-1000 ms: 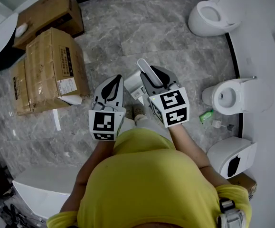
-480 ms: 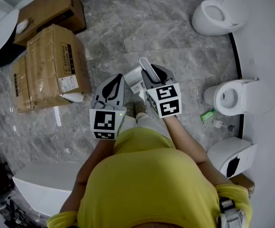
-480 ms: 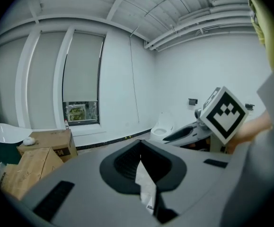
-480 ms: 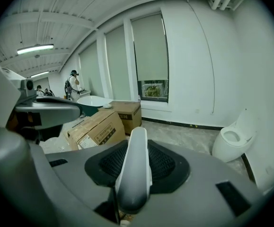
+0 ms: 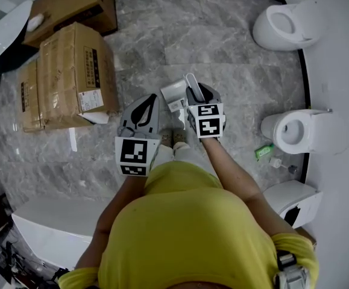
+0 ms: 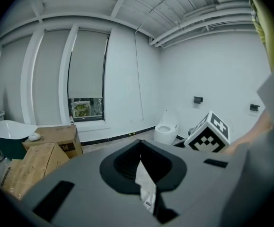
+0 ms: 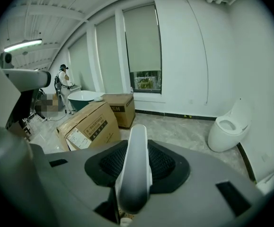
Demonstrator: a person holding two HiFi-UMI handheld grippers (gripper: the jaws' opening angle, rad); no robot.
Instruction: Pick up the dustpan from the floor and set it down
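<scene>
The right gripper [image 5: 198,95] has the dustpan [image 5: 174,92]. Its fingers pinch the pale rounded handle [image 7: 136,171], which runs straight up between the black pads and stands out past their tips. The pan hangs off the handle's lower end, to the right of the big cardboard box [image 5: 72,77] and well apart from it, over open marble floor [image 5: 222,53]. A small label shows on the pan's near edge.

The left gripper [image 5: 145,101] sits between the box and the dustpan, closer to the pan. Its fingers [image 6: 80,174] are pressed together down to a thin slit and take no part in the carry. A white sliver with a bit of print shows through that slit.

The pick-up looks finished and the set-down is the step in hand, with the right gripper angled downward and the pan low. From the steep head view it is hard to say whether the pan's bottom edge is touching the floor or hanging just above it.

The next move calls for easing the pan down until its flat base sits on the marble, well apart from the box. The handle should be kept from twisting in the pinch so the pan does not land on a corner. Only then should the right fingers spread and the gripper back away along the handle's line, so the handle is not dragged or the pan tipped. The left gripper need only stay out of the way.
</scene>
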